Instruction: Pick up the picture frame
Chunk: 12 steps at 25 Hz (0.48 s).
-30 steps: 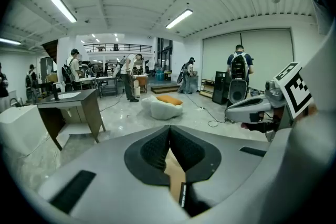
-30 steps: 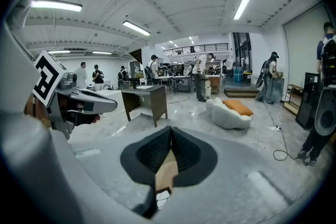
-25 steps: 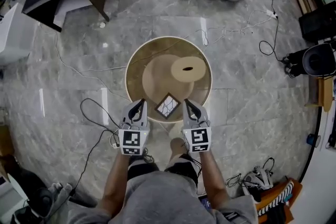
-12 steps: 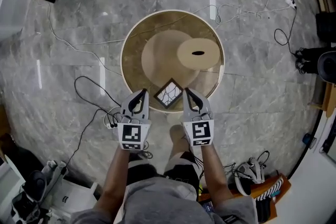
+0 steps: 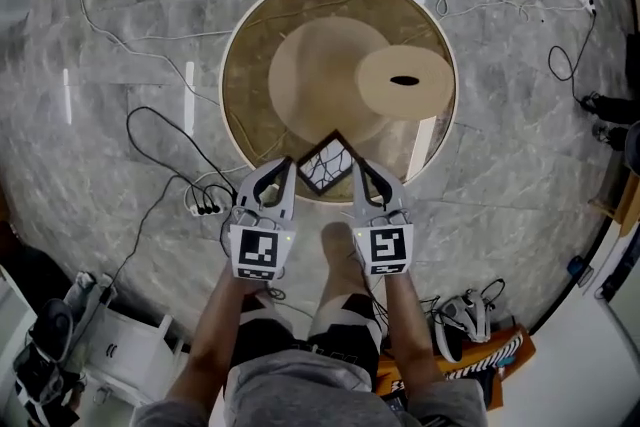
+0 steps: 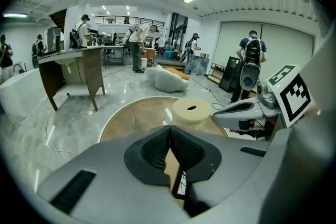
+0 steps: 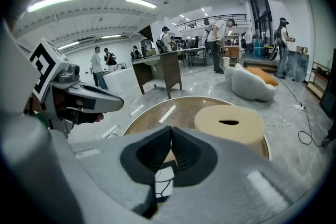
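The picture frame (image 5: 326,163), dark-edged with a white cracked-line picture, lies cornerwise on the near edge of the round glass table (image 5: 236,45). My left gripper (image 5: 288,163) is shut and empty, its tips just left of the frame. Just right of the frame is my right gripper (image 5: 357,163), also shut and empty. In the left gripper view the closed jaws (image 6: 169,129) hide most of the frame (image 6: 179,185), and the right gripper's body (image 6: 247,110) shows beyond. In the right gripper view a strip of the frame (image 7: 163,182) shows below the closed jaws (image 7: 171,131).
A beige round block with a dark slot (image 5: 405,81) stands on the table's right half. Cables (image 5: 160,140) and a power strip (image 5: 203,207) lie on the marble floor at left. Shoes (image 5: 463,317) lie at lower right. People and desks (image 6: 79,68) stand far behind.
Both grippers have come down and forward together; their tips now flank the frame at the table's near edge. The table and frame appear larger and nearer. Both jaws stayed shut.
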Motion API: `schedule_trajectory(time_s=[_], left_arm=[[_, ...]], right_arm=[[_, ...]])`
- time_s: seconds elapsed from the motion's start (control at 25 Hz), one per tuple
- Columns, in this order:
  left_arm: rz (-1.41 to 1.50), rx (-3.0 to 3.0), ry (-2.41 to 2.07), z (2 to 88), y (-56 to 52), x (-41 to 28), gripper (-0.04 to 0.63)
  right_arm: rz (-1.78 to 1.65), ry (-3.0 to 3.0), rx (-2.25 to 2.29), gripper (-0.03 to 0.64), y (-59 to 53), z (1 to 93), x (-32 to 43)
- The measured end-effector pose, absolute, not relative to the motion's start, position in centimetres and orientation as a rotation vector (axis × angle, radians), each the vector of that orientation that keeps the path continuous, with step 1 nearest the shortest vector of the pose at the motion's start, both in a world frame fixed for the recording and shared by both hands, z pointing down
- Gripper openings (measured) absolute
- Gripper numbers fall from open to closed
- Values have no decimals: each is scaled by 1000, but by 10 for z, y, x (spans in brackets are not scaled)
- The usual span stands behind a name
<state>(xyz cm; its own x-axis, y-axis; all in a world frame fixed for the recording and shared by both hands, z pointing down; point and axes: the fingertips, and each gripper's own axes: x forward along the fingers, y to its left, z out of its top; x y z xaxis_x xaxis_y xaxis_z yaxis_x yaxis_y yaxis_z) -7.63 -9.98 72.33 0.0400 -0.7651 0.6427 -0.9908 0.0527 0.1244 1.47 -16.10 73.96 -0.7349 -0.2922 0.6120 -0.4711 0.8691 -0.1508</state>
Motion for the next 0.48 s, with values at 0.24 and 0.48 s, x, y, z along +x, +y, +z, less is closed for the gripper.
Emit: schedule_trajectory(time_s=[0.24, 0.48], left_arm=[[531, 1738, -1709, 777, -82, -65, 18], [532, 1695, -1686, 808, -65, -60, 18]], right_arm=[[426, -2407, 520, 0, -155, 795, 16], [408, -2353, 458, 2, -145, 836, 19]])
